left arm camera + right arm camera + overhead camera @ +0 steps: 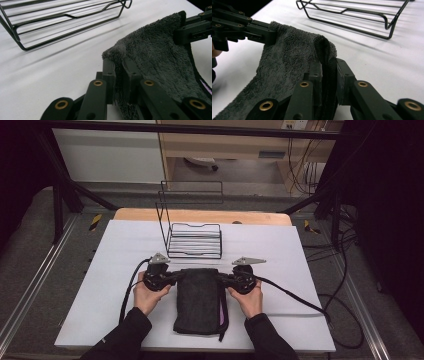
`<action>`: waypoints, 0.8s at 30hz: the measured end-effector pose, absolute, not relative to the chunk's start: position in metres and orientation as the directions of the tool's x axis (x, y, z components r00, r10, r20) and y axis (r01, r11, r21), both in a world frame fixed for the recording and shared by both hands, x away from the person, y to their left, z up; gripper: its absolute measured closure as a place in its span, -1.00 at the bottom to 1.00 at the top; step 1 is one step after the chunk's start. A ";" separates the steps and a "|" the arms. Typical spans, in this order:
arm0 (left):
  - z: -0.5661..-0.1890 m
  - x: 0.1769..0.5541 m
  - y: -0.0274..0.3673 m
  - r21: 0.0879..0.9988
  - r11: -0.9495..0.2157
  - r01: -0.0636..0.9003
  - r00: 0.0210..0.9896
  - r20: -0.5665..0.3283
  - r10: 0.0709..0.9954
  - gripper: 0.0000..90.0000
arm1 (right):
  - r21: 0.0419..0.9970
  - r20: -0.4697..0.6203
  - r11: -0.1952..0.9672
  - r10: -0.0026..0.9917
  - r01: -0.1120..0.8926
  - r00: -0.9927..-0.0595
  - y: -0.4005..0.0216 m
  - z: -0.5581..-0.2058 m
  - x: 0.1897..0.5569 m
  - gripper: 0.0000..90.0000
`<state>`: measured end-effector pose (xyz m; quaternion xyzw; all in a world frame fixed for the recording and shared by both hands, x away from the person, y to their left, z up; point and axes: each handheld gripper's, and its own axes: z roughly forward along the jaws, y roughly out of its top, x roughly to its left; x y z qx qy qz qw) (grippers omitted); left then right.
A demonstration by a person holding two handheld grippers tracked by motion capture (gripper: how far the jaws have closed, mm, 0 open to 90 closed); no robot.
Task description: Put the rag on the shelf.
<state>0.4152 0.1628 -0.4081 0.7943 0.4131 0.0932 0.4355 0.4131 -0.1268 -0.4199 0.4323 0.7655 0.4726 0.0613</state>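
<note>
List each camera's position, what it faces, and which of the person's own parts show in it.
High view: above the person's side, facing forward and down on the white table; forearms, hands, left gripper and right gripper.
Left gripper view: looks along its jaws clamped on the grey towel; right gripper beyond.
Right gripper view: looks along its jaws on the towel's other corner; left gripper beyond.
Shared: towel, wire rack.

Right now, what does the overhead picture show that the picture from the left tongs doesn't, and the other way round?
The high view alone takes in the person's hands, the trailing cables, the whole white table and the wire rack's tall back. The left gripper view alone gives a close look at the left tongs pinching a corner of the fluffy dark towel. Both show the towel, the rack and the right tongs clamped on the other corner.
</note>
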 end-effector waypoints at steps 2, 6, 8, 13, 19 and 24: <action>-0.404 0.413 0.163 0.777 -0.278 0.565 0.646 -0.206 0.735 0.81 | 0.783 0.315 0.172 0.718 0.597 -0.620 -0.128 -0.418 0.412 0.74; -0.397 0.409 0.162 0.796 -0.279 0.538 0.655 -0.186 0.732 0.81 | 0.803 0.311 0.156 0.714 0.576 -0.627 -0.130 -0.411 0.409 0.74; -0.392 0.408 0.162 0.805 -0.276 0.525 0.660 -0.181 0.729 0.81 | 0.809 0.305 0.155 0.715 0.568 -0.629 -0.131 -0.409 0.408 0.74; -0.383 0.404 0.164 0.822 -0.266 0.503 0.665 -0.172 0.726 0.81 | 0.834 0.281 0.151 0.713 0.532 -0.642 -0.131 -0.399 0.403 0.74; -0.374 0.400 0.164 0.839 -0.268 0.473 0.671 -0.146 0.727 0.81 | 0.853 0.257 0.149 0.713 0.500 -0.652 -0.131 -0.389 0.398 0.75; -0.368 0.396 0.164 0.853 -0.256 0.455 0.674 -0.141 0.725 0.81 | 0.870 0.236 0.145 0.716 0.470 -0.657 -0.132 -0.384 0.396 0.75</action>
